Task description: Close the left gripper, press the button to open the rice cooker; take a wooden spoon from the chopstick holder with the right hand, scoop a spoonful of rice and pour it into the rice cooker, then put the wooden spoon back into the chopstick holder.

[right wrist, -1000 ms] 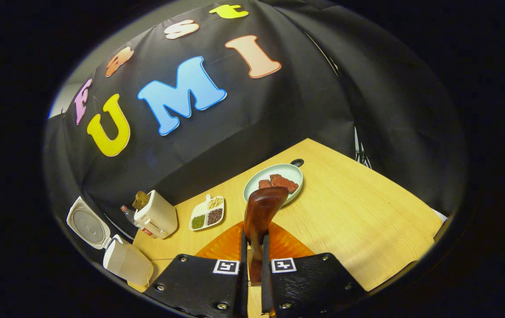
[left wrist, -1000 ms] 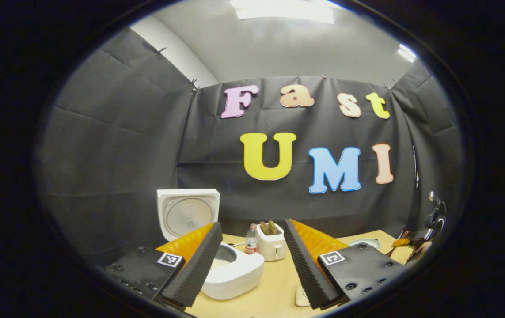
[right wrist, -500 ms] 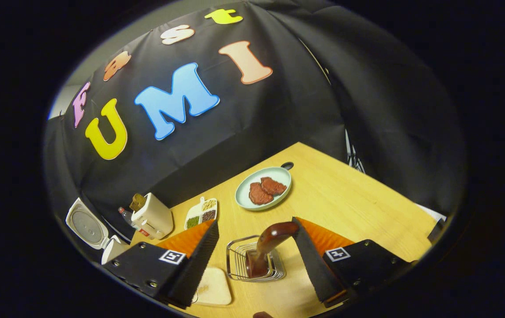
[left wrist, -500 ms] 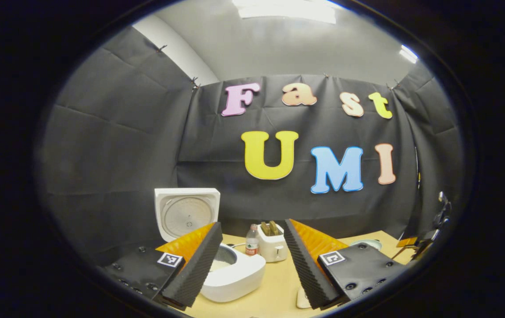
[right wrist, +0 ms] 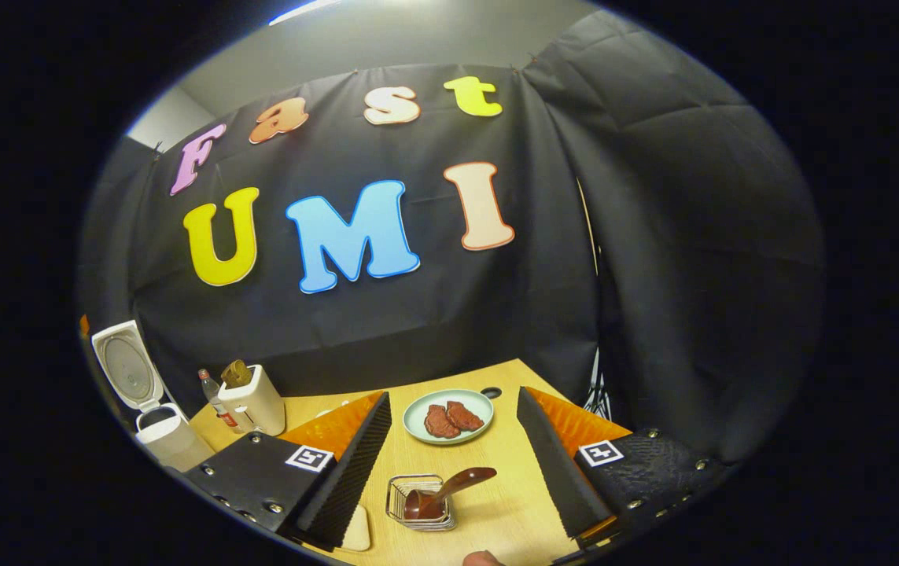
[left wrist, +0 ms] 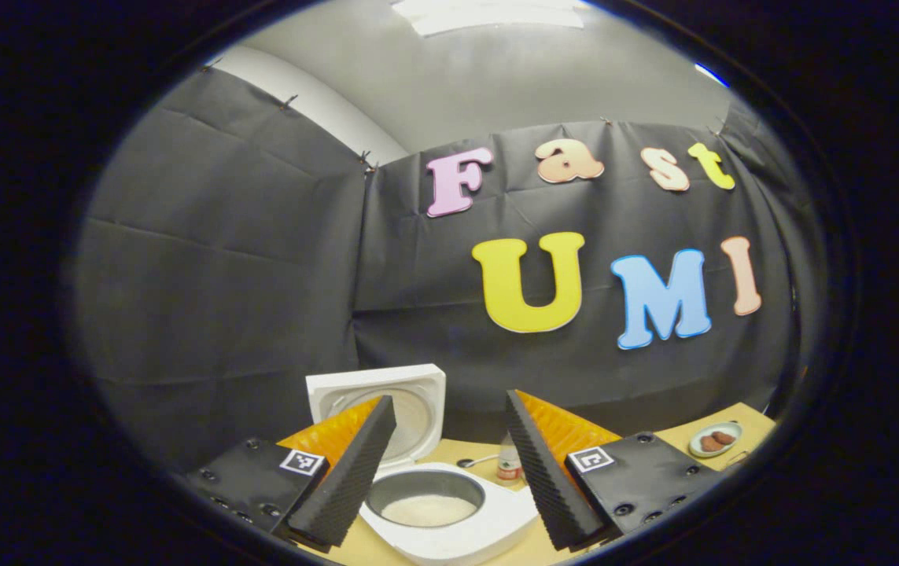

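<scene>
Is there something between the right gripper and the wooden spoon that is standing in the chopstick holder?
Nothing visible is in the way. In the right gripper view, the right gripper is open and the wooden spoon leans in the wire chopstick holder just ahead, between its fingers, on the table.

Both the left gripper (left wrist: pixel 443 460) and the right gripper (right wrist: pixel 449 464) have two wedge-shaped fingers (left wrist: pixel 347 472) faced with ribbed, sawtooth padding, each mounted on a flat dark plate studded with round screws and carrying a small square black-and-white marker.

Toaster (right wrist: pixel 252 409), water bottle (right wrist: pixel 209 397) beside it — plate of meat (right wrist: pixel 449 417), wooden table (right wrist: pixel 496 503)
</scene>
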Demonstrator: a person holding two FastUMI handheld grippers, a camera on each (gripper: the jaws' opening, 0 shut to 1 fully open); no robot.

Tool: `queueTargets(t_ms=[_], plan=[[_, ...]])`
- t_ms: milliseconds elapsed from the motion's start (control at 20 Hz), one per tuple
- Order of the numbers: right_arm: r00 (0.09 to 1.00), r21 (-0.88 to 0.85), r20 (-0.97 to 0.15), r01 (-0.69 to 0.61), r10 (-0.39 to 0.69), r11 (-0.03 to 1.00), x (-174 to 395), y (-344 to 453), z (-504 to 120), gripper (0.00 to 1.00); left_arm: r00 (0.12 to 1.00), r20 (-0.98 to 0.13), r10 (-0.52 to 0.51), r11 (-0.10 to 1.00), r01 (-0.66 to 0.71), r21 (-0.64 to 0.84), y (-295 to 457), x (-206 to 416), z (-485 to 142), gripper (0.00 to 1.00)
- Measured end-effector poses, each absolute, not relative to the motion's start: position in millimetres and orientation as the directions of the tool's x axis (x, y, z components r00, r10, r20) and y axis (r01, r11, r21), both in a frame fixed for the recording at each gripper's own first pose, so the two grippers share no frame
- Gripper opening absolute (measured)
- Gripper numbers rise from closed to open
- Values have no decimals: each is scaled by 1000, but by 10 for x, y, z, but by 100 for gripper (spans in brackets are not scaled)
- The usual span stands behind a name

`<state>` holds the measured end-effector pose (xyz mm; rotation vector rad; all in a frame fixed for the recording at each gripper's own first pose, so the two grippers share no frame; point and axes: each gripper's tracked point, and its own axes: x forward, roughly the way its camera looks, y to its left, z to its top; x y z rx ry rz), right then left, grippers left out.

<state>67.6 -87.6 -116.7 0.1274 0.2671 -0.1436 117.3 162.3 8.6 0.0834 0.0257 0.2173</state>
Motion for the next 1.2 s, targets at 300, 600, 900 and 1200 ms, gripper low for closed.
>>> queueTargets(t_ms=[300, 600, 900, 1200], plan=[[963, 17, -241, 130, -122, 991, 533, -534, -946, 98, 956, 29, 292, 948, -294, 123, 2139, 1899, 196, 97], [969, -36, -223, 102, -107, 994, 354, -196, -917, 98, 924, -25, 382, 921, -378, 95, 2717, 2602, 33, 98], [963, -84, -237, 109, -126, 991, 206, -90, -944, 98, 892, -108, 440, 898, -431, 91, 3227, 3269, -226, 96], [962, -111, -226, 133, -155, 985, 175, -103, -900, 98, 839, -283, 465, 883, -462, 79, 3484, 3615, -708, 97]])
